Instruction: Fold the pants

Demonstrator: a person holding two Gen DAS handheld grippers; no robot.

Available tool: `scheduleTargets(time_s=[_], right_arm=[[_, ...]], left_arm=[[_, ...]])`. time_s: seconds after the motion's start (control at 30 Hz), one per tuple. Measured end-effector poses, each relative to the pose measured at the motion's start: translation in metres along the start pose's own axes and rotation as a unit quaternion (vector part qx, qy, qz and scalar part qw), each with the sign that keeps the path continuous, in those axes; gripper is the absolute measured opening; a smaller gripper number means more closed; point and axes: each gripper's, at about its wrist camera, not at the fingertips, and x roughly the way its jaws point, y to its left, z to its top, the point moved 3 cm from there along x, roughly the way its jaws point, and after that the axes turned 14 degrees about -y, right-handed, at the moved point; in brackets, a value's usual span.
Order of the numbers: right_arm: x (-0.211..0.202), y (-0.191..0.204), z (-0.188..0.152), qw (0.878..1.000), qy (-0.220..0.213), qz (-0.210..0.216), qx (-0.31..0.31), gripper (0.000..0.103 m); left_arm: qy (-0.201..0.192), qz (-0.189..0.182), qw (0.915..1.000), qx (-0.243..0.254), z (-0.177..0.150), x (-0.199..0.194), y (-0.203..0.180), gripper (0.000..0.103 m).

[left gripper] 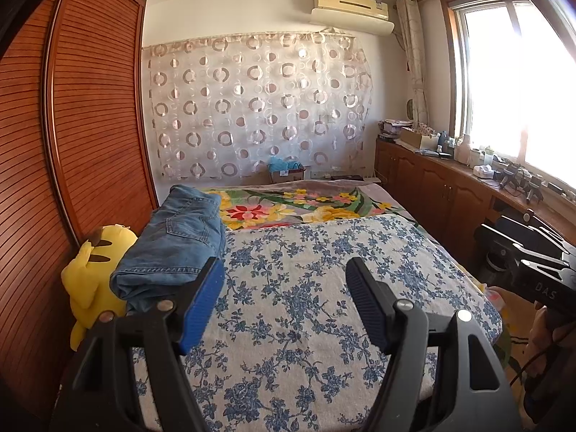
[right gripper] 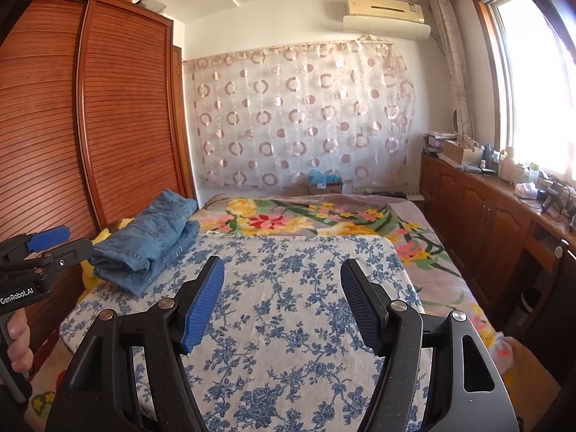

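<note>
Left wrist view: our left gripper (left gripper: 284, 280) hangs over the bed (left gripper: 324, 288) with its jaws spread apart and nothing between them, only the blue-flowered sheet (left gripper: 306, 324) below. The pants (left gripper: 176, 241), blue denim and already folded into a stack, lie ahead and to the left of these jaws, at the bed's left edge; whether the left jaw's tip touches them we cannot tell, since it overlaps their near corner in this view. A yellow plush toy (left gripper: 90, 273) sits just beside the pants, further left, against the wooden wardrobe (left gripper: 82, 126). Beyond the jaws, a bright floral blanket (left gripper: 295, 208) covers the far part of the bed. In the right wrist view our right gripper (right gripper: 282, 280) is likewise released and empty above the sheet, with the pants (right gripper: 151, 241) ahead and well to the left of its jaws. The left gripper (right gripper: 50, 241) shows at that view's left edge, held in a hand (right gripper: 18, 342), near the pants but apart from them.
</note>
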Motion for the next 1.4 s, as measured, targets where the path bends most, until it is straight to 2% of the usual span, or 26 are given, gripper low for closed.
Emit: scheduleTargets(time_s=[1.4], right_arm=[[0.0000, -0.0017, -0.0017, 1.000, 0.000, 0.001, 0.003, 0.069]], left_arm=[[-0.003, -0.007, 1.0000, -0.001, 0.0028, -0.0072, -0.0063, 0.070]])
